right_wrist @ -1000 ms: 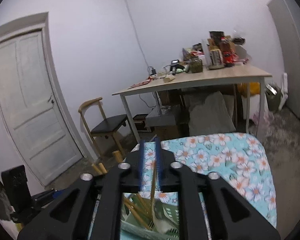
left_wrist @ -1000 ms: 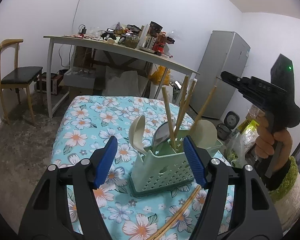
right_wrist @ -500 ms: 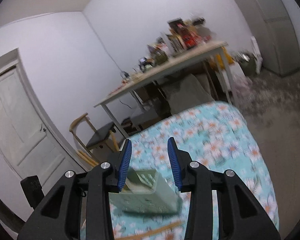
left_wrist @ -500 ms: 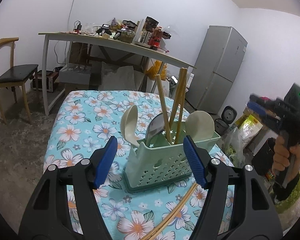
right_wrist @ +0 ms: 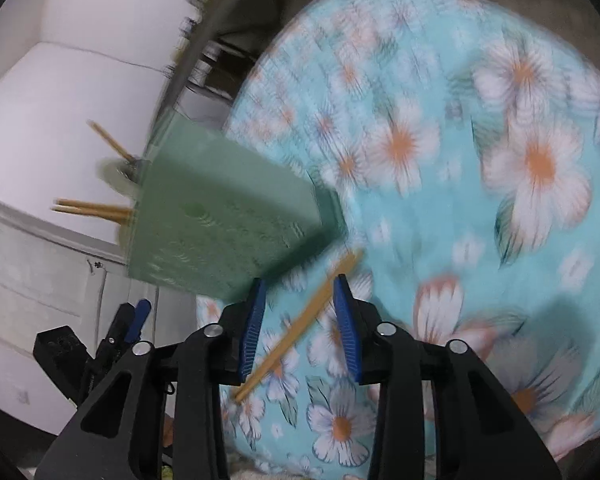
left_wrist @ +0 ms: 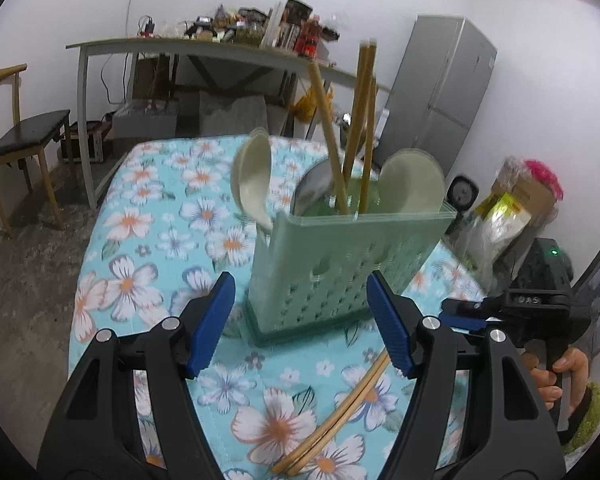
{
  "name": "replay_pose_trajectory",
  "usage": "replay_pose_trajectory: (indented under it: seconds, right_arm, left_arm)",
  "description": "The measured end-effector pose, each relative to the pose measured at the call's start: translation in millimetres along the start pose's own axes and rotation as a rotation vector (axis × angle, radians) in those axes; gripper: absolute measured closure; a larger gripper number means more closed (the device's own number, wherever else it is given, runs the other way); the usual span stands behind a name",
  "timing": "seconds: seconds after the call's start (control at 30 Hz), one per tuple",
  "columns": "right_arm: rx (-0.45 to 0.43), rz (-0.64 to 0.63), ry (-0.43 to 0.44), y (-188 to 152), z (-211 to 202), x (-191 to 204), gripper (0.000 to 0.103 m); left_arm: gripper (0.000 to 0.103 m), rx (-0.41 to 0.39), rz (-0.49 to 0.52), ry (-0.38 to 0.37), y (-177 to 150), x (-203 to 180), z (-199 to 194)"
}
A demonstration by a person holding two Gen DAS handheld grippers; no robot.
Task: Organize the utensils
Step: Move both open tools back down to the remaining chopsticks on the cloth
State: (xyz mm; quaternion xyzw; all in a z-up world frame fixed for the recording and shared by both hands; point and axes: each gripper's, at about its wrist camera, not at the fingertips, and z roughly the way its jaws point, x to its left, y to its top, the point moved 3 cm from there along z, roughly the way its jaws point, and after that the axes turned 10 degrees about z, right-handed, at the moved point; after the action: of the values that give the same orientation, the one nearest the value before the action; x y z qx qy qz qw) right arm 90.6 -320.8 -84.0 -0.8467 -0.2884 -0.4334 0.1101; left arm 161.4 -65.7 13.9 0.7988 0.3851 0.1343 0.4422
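Observation:
A pale green perforated utensil holder (left_wrist: 340,264) stands on the flowered tablecloth (left_wrist: 172,240). It holds three upright chopsticks (left_wrist: 360,120), two cream spoons (left_wrist: 254,176) and a metal spoon (left_wrist: 314,192). My left gripper (left_wrist: 298,292) is open just in front of the holder's base, touching nothing. Two loose chopsticks (left_wrist: 340,412) lie on the cloth near its right finger. My right gripper (left_wrist: 460,314), held by a hand, hovers low at the right. In the blurred, rolled right wrist view the holder (right_wrist: 220,224) is at the left. There the right gripper (right_wrist: 300,286) is closing, with the loose chopsticks (right_wrist: 300,320) between its jaws, untouched.
Behind the small table stand a cluttered desk (left_wrist: 204,46), a wooden chair (left_wrist: 20,140) at the left and a grey fridge (left_wrist: 440,92) at the right. Bags and boxes (left_wrist: 512,208) crowd the floor at the right. A white door (right_wrist: 40,280) shows behind the holder.
My right gripper dropped from above the holder to just over the cloth, rolled, and opened from nearly shut; the loose chopsticks now lie between its jaws. The left gripper sank slightly toward the holder.

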Motion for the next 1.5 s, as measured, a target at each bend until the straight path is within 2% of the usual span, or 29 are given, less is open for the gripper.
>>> replay_pose_trajectory:
  seconds: [0.17, 0.3, 0.53, 0.93, 1.13, 1.3, 1.5]
  right_arm:
    - [0.063, 0.101, -0.008, -4, 24, -18, 0.075]
    - [0.052, 0.142, 0.006, 3, 34, -22, 0.079]
    - [0.039, 0.186, 0.019, 17, 50, -24, 0.091]
    - [0.061, 0.173, 0.032, 10, 35, -34, 0.092]
    - [0.024, 0.063, -0.069, 13, 9, -33, 0.09]
    - [-0.064, -0.022, -0.197, 24, -25, -38, 0.089]
    - [-0.091, -0.006, -0.223, 28, -38, -53, 0.089]
  left_arm:
    - [0.038, 0.048, 0.006, -0.015, -15, -3, 10]
    - [0.038, 0.061, 0.008, -0.022, -20, -5, 12]
    - [0.038, 0.065, 0.013, -0.027, -19, -7, 15]
    - [0.038, 0.09, 0.032, -0.041, -19, -15, 24]
    - [0.038, 0.134, 0.088, -0.041, -20, -26, 34]
    - [0.038, 0.203, 0.2, -0.051, -24, -47, 50]
    - [0.038, 0.267, 0.327, -0.098, -26, -77, 74]
